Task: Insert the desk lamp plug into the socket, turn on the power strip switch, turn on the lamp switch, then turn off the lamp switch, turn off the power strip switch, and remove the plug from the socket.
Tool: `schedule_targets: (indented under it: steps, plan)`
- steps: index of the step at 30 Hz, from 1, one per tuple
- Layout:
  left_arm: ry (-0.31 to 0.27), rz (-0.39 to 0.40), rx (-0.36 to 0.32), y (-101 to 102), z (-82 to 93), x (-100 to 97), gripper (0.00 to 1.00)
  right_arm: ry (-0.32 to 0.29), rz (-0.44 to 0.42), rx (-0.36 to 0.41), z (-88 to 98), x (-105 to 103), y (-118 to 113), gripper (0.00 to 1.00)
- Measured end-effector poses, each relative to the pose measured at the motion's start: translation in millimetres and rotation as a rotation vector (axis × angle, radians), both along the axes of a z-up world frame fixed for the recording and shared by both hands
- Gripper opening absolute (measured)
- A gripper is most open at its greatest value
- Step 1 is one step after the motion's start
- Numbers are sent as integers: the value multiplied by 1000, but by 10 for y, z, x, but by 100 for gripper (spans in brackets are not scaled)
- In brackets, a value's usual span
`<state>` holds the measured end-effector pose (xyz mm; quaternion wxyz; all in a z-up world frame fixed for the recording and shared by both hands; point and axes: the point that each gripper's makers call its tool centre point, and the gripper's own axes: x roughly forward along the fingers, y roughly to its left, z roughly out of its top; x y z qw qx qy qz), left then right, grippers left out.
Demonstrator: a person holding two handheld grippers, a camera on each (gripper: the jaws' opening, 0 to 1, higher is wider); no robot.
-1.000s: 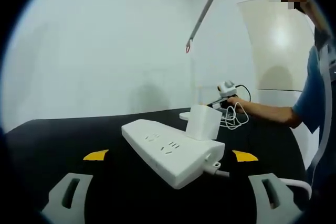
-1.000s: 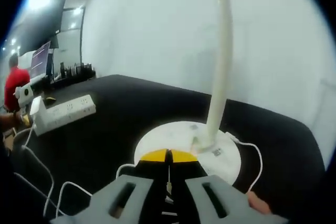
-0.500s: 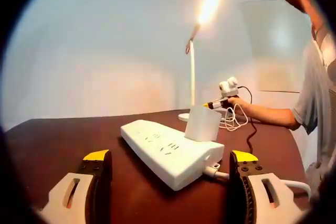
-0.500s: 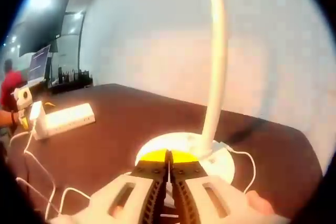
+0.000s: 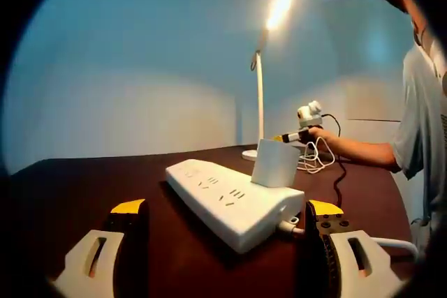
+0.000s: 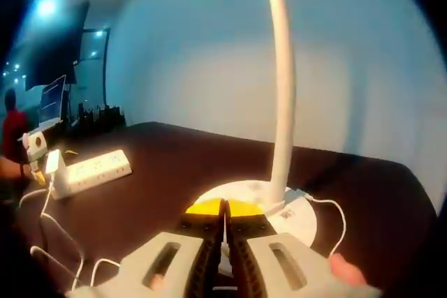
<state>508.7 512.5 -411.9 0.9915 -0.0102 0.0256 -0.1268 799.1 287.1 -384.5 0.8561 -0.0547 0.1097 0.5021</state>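
Left gripper (image 5: 222, 207) jaws spread wide, power strip (image 5: 234, 200) between them, plug (image 5: 275, 163) seated. Right gripper (image 6: 224, 209) jaws pressed together, tips at lamp (image 6: 279, 102) base; lamp lit.

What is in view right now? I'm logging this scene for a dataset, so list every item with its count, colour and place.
Power strip: one, white, on the table in front of the left gripper.
Plug adapter: one, white, seated in the power strip's near end.
Desk lamp: one, white, lit, its round base just ahead of the right gripper.
Lamp cable: one, white, running off the lamp base across the table.
Table: one, dark brown top, under everything.
Wall: pale, behind the table.
Monitors: dark, far back in the room, in the right gripper view.
Left gripper: fingers apart, yellow tips, flanking the power strip.
Right gripper: fingers closed, yellow tips at the lamp base.
Person's arm: one, reaching toward the lamp.
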Motion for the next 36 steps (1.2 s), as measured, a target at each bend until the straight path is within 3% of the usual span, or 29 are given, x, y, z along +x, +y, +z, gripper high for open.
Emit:
schedule_targets:
  steps: [26,36]
  plan:
    - [21,21,28,52,-43,13,89,7,29,40,90,-67,70,3]
    - [31,25,35,64,-73,19,88,21,9,53,78,39,-7,3]
